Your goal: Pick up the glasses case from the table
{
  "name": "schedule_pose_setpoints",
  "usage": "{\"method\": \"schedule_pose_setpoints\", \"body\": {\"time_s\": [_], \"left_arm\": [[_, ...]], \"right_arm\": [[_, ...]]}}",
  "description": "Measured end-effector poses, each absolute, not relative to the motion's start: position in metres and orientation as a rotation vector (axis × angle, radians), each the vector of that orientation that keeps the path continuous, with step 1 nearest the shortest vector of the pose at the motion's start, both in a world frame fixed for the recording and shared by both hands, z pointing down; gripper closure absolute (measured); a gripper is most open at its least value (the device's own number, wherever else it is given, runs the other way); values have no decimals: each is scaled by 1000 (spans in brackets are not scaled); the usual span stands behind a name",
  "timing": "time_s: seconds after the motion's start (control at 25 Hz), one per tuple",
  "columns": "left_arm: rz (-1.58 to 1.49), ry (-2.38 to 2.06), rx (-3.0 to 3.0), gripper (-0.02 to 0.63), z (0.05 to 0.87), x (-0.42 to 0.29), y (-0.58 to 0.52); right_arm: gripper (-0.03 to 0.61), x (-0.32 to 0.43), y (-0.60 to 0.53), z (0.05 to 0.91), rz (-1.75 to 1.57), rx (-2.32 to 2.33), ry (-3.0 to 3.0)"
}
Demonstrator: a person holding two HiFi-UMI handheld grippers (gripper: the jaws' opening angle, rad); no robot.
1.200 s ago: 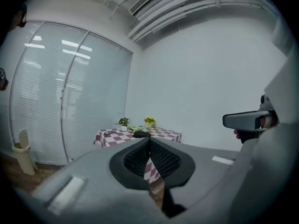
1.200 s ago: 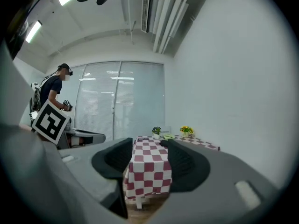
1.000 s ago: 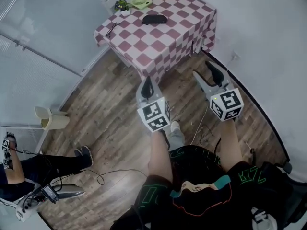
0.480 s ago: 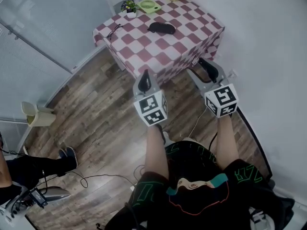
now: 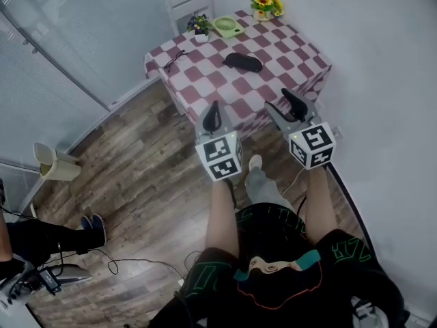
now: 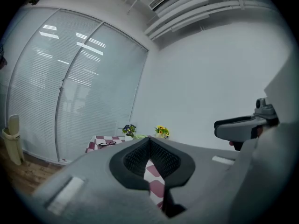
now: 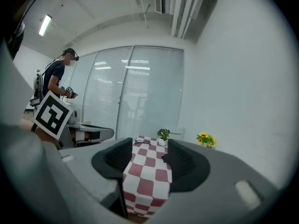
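One case (image 5: 243, 61) lies mid-table (image 5: 300, 53), well apart from both grippers. One pair of glasses (image 5: 174, 58) sits near the left edge, with two flower pots (image 5: 199, 26) and one green dish (image 5: 227, 26) along the far edge. One chair (image 5: 188, 2) stands behind.

The table fills a corner against the wall (image 5: 382, 80), and open floor (image 5: 136, 162) lies to its left.

The left gripper (image 5: 212, 115) has its jaws together and holds nothing. The right gripper (image 5: 288, 109) has its jaws apart and empty. Both hang at the near edge.

The green print on the shorts (image 5: 273, 251) cannot be read.
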State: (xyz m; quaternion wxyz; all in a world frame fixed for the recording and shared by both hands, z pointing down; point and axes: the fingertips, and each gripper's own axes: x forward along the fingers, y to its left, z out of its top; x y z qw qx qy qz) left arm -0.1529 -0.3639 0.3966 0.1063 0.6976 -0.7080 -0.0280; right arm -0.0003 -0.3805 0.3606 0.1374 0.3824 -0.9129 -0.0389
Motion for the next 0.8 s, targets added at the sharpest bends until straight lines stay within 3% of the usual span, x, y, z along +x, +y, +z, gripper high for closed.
{"method": "schedule_pose_setpoints", "body": {"time_s": [0.8], "left_arm": [[232,-2114,1699,604,499,-155,-535]], "right_arm": [[337,-21,-617,457,90,589,-2465]]}}
